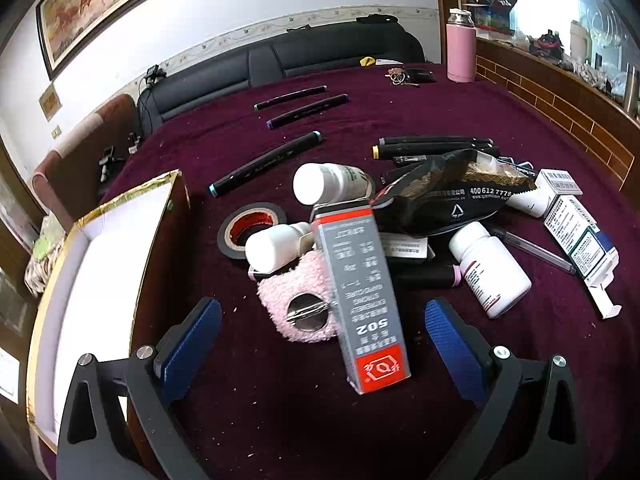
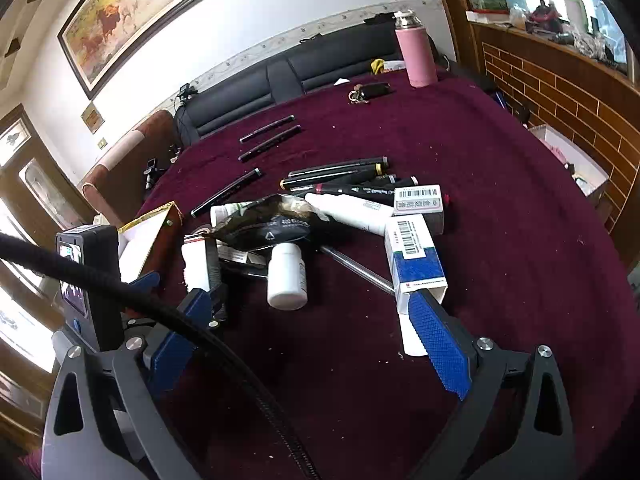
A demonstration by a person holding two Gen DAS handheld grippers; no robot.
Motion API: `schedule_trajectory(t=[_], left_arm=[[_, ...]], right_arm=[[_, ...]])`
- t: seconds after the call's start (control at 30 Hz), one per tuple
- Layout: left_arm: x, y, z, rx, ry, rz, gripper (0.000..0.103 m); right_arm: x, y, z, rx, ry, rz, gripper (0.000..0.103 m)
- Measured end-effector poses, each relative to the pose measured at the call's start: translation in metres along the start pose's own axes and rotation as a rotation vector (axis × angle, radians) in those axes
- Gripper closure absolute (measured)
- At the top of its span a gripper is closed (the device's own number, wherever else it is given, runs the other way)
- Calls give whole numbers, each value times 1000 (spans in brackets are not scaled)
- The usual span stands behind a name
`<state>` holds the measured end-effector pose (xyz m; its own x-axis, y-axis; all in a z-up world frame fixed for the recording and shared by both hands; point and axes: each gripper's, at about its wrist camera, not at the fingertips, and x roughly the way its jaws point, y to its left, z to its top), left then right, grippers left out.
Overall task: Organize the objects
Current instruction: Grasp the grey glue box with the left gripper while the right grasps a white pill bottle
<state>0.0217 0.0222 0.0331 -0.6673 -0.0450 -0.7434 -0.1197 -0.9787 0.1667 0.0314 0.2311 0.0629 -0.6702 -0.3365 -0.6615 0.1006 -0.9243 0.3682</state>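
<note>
Left gripper [image 1: 320, 344], jaws spread wide and holding nothing, straddling the near end of the grey-and-red glue carton [image 1: 362, 300], which leans on the clutter pile. This wide stance presumably prepares a grasp across the carton's narrow faces. Right gripper [image 2: 304, 328], likewise open and empty, waits nearer than the white pill bottle [image 2: 286, 276]. The open box [image 1: 104, 264] stands left of the carton, a likely destination.

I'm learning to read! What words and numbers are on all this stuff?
"502": upside down on the grey and red glue box.
"400 612 7778": on the black foil bag.
Barcodes on the blue and white medicine box and the other medicine box: digits too small.
All other print: too blurred.
</note>
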Motion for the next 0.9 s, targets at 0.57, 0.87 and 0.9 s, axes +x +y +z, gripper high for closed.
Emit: schedule_trajectory(t=[0.57, 0.87, 0.9], left_arm=[[2, -6, 6, -9, 33, -77, 35], [4, 3, 6, -38, 21, -177, 44], [5, 3, 6, -38, 26, -181, 50]], right_arm=[[9, -6, -2, 6, 33, 0, 3], [15, -5, -1, 3, 49, -4, 3], [17, -4, 0, -2, 54, -4, 3]])
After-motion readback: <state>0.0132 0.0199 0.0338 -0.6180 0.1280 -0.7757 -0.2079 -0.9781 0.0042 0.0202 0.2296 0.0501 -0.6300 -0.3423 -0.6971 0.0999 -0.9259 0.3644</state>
